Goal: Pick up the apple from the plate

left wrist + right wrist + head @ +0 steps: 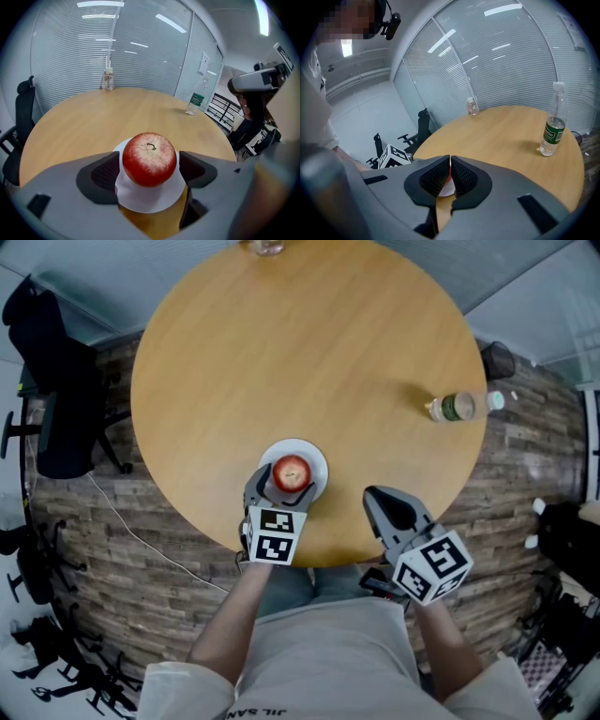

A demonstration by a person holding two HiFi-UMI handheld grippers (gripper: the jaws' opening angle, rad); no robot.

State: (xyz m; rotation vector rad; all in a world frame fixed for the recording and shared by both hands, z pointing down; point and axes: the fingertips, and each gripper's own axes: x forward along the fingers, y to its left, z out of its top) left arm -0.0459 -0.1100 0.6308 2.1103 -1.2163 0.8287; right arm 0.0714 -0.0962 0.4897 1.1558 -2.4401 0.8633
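A red apple (pixel 292 471) (pixel 150 158) rests stem up on a small white plate (pixel 317 456) (pixel 149 207) near the front edge of the round wooden table (pixel 309 343). My left gripper (pixel 282 487) (pixel 150 171) is open, its two jaws standing either side of the apple with a thin gap at each pad. My right gripper (pixel 376 495) (pixel 450 176) hovers to the right of the plate over the table's front edge. Its jaws are shut with nothing between them. In the right gripper view the plate and apple show only as a sliver behind the pads.
A water bottle (pixel 459 407) (pixel 552 126) with a green label is at the table's right side. A small glass jar (pixel 266 246) (pixel 108 78) sits at the far edge. Black office chairs (pixel 56 381) stand left of the table, and glass walls with blinds lie beyond.
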